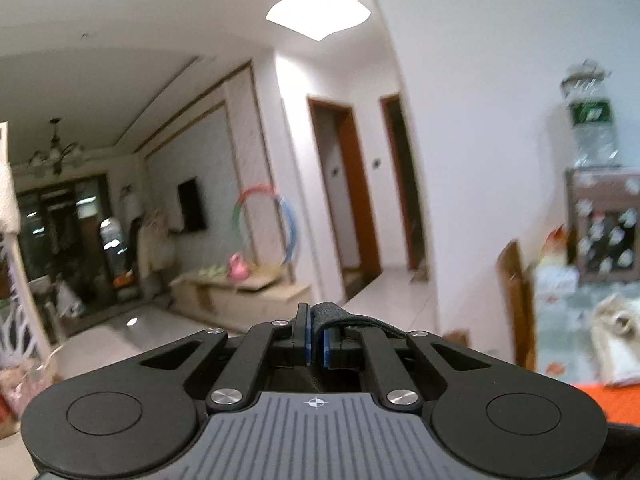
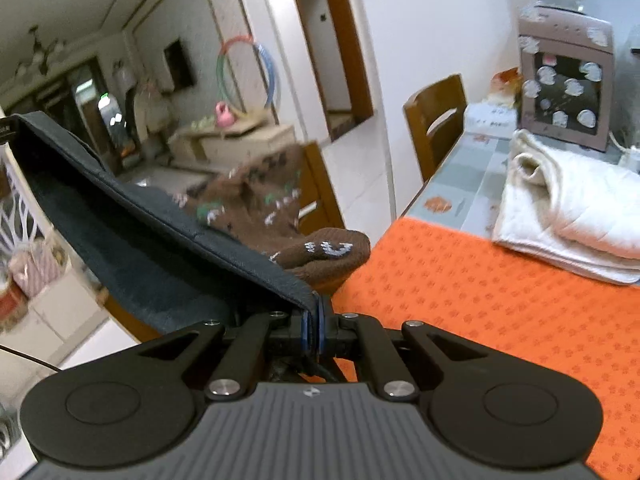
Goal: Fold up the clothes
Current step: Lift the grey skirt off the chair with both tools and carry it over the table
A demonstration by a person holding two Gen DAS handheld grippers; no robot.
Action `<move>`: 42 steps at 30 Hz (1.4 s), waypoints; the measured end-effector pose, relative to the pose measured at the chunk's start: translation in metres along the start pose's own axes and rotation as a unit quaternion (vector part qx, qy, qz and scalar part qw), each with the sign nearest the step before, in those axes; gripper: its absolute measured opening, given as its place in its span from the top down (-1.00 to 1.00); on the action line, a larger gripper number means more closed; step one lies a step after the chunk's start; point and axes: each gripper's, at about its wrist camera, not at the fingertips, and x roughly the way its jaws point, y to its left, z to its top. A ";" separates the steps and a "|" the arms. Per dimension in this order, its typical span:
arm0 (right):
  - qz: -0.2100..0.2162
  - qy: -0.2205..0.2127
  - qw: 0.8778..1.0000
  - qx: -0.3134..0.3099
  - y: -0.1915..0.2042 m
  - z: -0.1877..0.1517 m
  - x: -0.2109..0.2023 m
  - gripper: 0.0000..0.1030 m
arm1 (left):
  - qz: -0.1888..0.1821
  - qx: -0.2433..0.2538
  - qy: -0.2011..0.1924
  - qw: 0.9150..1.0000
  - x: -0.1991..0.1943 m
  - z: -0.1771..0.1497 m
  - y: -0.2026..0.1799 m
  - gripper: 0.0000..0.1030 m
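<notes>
Holding the dark garment (image 2: 132,240) up by one edge between both tools, I had the left gripper (image 1: 316,338) pinched tight on a narrow strip of its hem, and the right gripper (image 2: 314,326) clamped just as tight on the corner at the other end. The cloth hung stretched between them, off the near left corner of the table, above the edge of the orange mat (image 2: 500,308). A brown patterned knit (image 2: 276,208) sat bunched at that left edge, partly behind the raised fabric, and a folded white quilted piece (image 2: 572,216) lay towards the far right side. To do this step well, I judged I should keep both hems level and the span taut, so the cloth dropped flat. I would carry it clear of the brown knit before lowering, since dragging it could snag. The left view was blurred, so I could not tell how much cloth hung below.
</notes>
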 end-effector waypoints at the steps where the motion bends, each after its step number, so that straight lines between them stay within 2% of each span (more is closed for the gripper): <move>1: -0.001 -0.004 1.000 0.004 -0.002 0.001 -0.007 0.89 | -0.009 -0.002 -0.009 1.000 -0.005 0.007 -0.002 0.86; 6: -0.013 -0.008 1.000 0.022 -0.010 -0.004 -0.032 0.89 | -0.063 0.003 -0.052 0.997 -0.038 0.030 -0.022 0.86; 12: -0.030 -0.004 0.998 0.063 -0.030 -0.025 -0.061 0.87 | -0.120 0.008 -0.072 0.990 -0.070 0.043 -0.048 0.86; 17: -0.055 -0.029 0.995 0.077 -0.048 -0.036 -0.096 0.88 | -0.156 0.006 -0.070 0.985 -0.086 0.046 -0.060 0.86; 23: -0.106 -0.096 0.987 0.074 -0.080 -0.015 -0.154 0.88 | -0.206 -0.013 -0.065 0.976 -0.088 0.065 -0.077 0.86; 28: -0.162 -0.162 0.972 0.056 -0.117 0.023 -0.211 0.88 | -0.258 -0.032 -0.059 0.964 -0.078 0.084 -0.107 0.86; 34: -0.233 -0.220 0.947 0.026 -0.159 0.066 -0.278 0.88 | -0.323 -0.041 -0.036 0.945 -0.070 0.106 -0.158 0.86; 36: -0.252 -0.233 0.939 0.014 -0.165 0.071 -0.304 0.88 | -0.345 -0.039 -0.031 0.937 -0.073 0.111 -0.170 0.86; 38: -0.267 -0.242 0.933 0.005 -0.169 0.071 -0.330 0.88 | -0.366 -0.027 -0.042 0.929 -0.087 0.109 -0.175 0.85; 40: -0.271 -0.240 0.932 0.008 -0.170 0.063 -0.354 0.88 | -0.384 -0.013 -0.048 0.922 -0.103 0.104 -0.176 0.85; 42: -0.269 -0.227 0.936 0.013 -0.167 0.048 -0.374 0.88 | -0.398 0.000 -0.032 0.917 -0.116 0.096 -0.173 0.85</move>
